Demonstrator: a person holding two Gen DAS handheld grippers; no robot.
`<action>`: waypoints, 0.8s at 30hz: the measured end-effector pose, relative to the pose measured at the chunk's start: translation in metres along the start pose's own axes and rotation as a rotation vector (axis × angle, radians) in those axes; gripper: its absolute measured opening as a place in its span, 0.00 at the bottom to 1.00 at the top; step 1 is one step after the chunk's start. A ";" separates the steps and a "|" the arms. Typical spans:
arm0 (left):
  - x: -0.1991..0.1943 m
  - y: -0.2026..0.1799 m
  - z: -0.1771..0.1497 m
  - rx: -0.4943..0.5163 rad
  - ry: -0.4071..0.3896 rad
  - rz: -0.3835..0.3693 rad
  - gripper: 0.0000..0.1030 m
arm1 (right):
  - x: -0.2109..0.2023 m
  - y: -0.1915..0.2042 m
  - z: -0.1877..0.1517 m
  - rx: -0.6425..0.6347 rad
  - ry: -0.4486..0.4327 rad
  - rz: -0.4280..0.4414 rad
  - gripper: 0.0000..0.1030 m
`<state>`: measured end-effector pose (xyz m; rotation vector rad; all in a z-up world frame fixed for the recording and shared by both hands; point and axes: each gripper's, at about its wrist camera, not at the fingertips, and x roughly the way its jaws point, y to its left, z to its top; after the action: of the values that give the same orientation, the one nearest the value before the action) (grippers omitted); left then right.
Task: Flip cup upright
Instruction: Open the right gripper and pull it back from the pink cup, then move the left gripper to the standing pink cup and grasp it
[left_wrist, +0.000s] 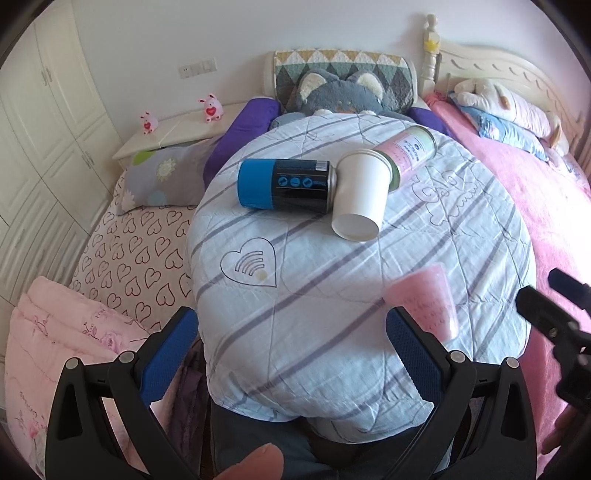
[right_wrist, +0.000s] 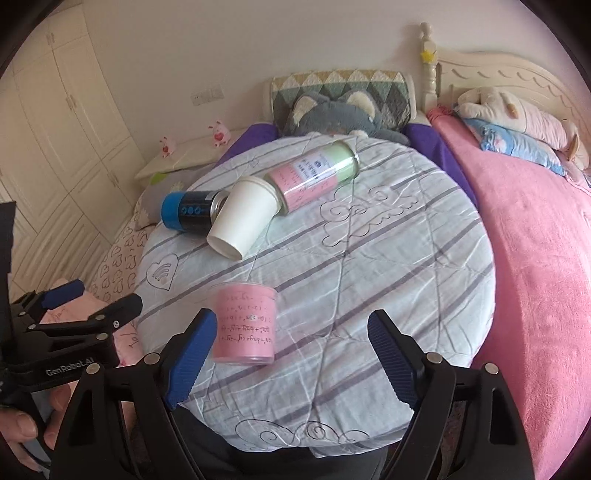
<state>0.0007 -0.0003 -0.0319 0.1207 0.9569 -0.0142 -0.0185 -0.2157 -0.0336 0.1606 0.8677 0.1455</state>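
Observation:
A pink translucent cup (right_wrist: 244, 323) with printed text stands mouth-down on the round quilt-covered table (right_wrist: 369, 280); it also shows in the left wrist view (left_wrist: 424, 302). My right gripper (right_wrist: 291, 354) is open, its left pad just beside the cup's lower left, not gripping it. My left gripper (left_wrist: 291, 350) is open and empty at the table's near edge, left of the cup. A white paper cup (right_wrist: 242, 221) lies on its side farther back, also seen in the left wrist view (left_wrist: 360, 194).
A blue-and-black can (left_wrist: 284, 184) and a pink-green canister (left_wrist: 406, 151) lie on their sides against the paper cup. Beds with pillows and plush toys (left_wrist: 340, 96) surround the table; a pink blanket (right_wrist: 535, 258) is on the right, a nightstand (left_wrist: 173, 133) on the left.

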 end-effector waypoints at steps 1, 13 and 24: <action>-0.001 -0.002 -0.001 0.002 0.000 0.000 1.00 | -0.003 -0.001 0.000 -0.001 -0.007 -0.002 0.82; -0.002 -0.030 -0.009 -0.001 0.027 -0.027 1.00 | -0.021 -0.031 -0.011 0.040 -0.041 0.016 0.82; -0.008 -0.052 -0.008 -0.008 0.049 -0.049 1.00 | -0.019 -0.059 -0.016 0.078 -0.041 0.042 0.82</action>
<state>-0.0142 -0.0519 -0.0349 0.0906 1.0091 -0.0532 -0.0396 -0.2758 -0.0410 0.2543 0.8297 0.1473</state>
